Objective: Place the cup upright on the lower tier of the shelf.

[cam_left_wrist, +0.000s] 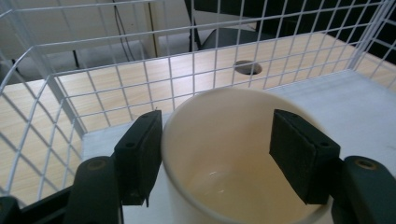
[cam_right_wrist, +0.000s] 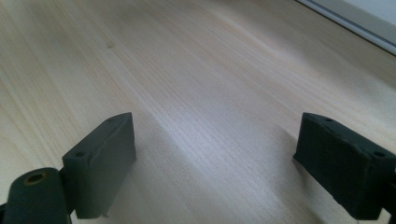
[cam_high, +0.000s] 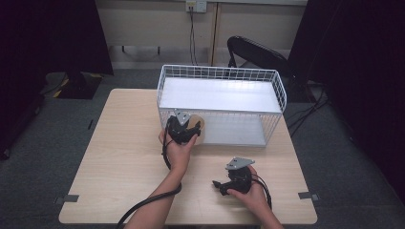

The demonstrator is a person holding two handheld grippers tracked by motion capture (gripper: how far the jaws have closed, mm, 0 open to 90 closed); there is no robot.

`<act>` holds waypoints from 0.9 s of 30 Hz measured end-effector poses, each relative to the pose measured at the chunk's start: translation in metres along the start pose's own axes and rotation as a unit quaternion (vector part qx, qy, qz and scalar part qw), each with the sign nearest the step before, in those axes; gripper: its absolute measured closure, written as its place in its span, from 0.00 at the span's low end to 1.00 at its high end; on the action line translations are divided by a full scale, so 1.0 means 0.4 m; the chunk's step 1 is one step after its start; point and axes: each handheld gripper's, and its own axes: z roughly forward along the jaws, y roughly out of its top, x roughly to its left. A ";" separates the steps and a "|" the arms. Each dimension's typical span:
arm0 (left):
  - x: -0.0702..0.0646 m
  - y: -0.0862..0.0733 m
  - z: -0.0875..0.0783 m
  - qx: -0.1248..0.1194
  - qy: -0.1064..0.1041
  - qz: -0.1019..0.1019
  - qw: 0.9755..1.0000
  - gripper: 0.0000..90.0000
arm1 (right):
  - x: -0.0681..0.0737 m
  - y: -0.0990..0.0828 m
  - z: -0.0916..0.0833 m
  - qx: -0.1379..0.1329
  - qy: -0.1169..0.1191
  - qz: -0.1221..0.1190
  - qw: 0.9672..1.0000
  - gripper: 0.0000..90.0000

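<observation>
Up at twelve o'clock on the wooden table [cam_high: 119,157] sits our white wire basket [cam_high: 221,75], its white floor panel bare. At the basket's near-left corner, around seven o'clock of it, our left gripper [cam_high: 191,128] has a cream cup [cam_left_wrist: 233,154]; in the left gripper view one jaw sits outside the rim at nine o'clock and the other inside the cup at three o'clock, so the wall we see pinched is the right-hand one, though we cannot tell how firmly. The cup rests low over the basket's white floor. Our right gripper [cam_high: 218,184] lies at five o'clock on the table, well apart from the basket, jaws spread wide with bare wood between them.
</observation>
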 end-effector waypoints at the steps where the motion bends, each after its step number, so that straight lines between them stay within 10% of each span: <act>1: 0.001 0.002 -0.001 0.000 -0.001 0.000 1.000 0.38 | 0.000 0.000 0.000 0.000 0.000 0.000 1.000 0.12; 20: -0.003 0.018 -0.046 -0.011 -0.013 -0.015 1.000 0.36 | 0.000 0.000 0.000 0.000 0.000 0.000 1.000 0.12; 27: -0.015 0.017 -0.080 -0.014 -0.021 0.012 1.000 0.33 | 0.000 0.000 0.000 0.000 0.000 0.000 1.000 0.12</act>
